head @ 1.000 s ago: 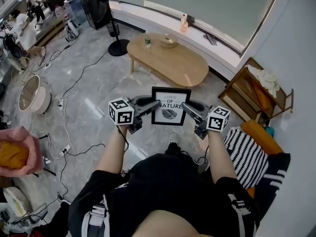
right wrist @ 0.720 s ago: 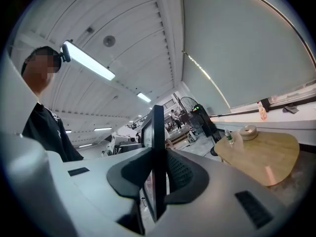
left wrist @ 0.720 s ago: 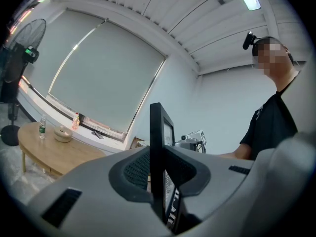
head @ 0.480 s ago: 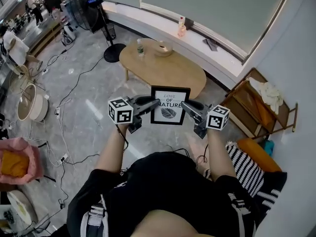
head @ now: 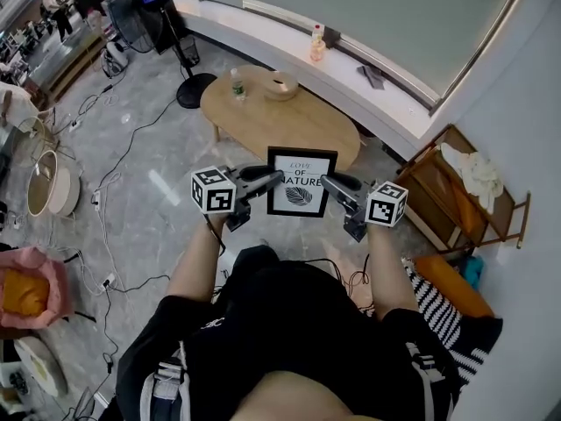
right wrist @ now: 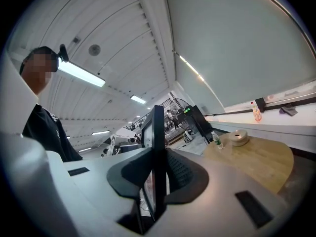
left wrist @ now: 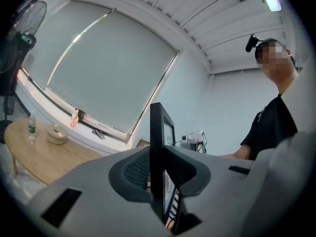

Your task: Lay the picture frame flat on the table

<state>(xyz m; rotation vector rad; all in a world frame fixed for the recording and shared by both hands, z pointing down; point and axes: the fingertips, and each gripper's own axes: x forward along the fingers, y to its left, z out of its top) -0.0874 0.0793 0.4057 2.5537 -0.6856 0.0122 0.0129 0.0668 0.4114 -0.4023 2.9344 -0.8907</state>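
Left gripper view shows the left gripper [left wrist: 159, 174] closed partway, its ribbed pads pressed on either face of the picture frame [left wrist: 157, 132] at its black left edge. In the right gripper view the right gripper [right wrist: 157, 179] clamps the opposite edge the same way. Between the two the frame is carried upright in the air, print facing the person, level and well clear of the floor [head: 140, 174]. Over the last second the hold has not altered, but the oval wooden desk [head: 289, 125] has drawn nearer in the head view, so that the frame's top edge now overlaps the desk's near rim, and the person appears to be walking up to it. The task is therefore in its approach: the frame is not yet over the desk top. A small bottle [head: 237, 86] and a bowl [head: 280, 84] stand at the far end, leaving the near part bare, which looks like the place to tip the frame down flat
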